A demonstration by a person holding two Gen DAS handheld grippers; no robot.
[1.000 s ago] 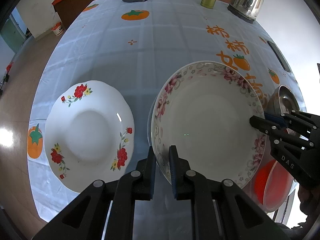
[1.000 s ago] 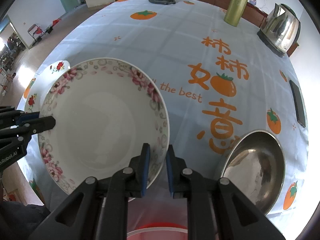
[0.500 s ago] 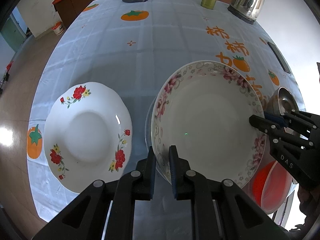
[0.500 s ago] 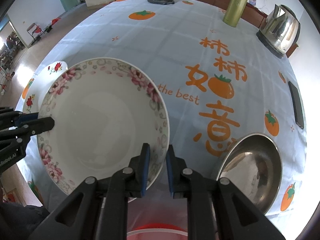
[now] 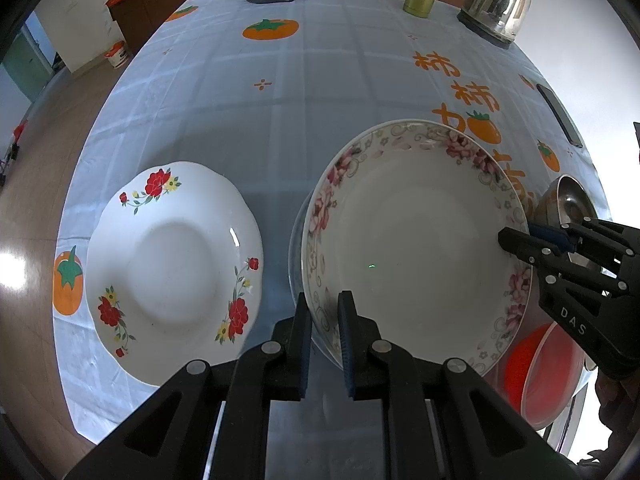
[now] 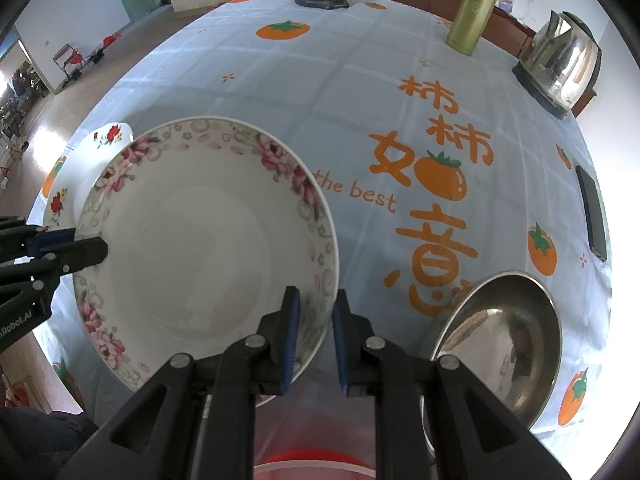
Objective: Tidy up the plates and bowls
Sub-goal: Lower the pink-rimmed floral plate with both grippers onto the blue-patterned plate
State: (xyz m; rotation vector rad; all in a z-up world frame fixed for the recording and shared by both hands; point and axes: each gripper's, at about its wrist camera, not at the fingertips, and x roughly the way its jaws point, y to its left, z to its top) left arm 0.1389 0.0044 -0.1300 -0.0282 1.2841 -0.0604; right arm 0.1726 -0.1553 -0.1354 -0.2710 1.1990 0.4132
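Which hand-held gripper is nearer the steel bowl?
Right. The right hand-held gripper grips the pink-flowered plate's rim beside the steel bowl; the left hand-held gripper grips the far rim.

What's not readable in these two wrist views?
- Table under the pink-rimmed plate: hidden by the plate, both views.
- Red bowl: left view, covered by the plate and right gripper; right view, cut by the bottom edge.
- Red-flowered plate: right view, mostly behind the pink-rimmed plate.

Pink-flowered white plate point(image 5: 416, 240); red-flowered white plate point(image 5: 172, 264); possibly red bowl point(image 5: 540, 376).
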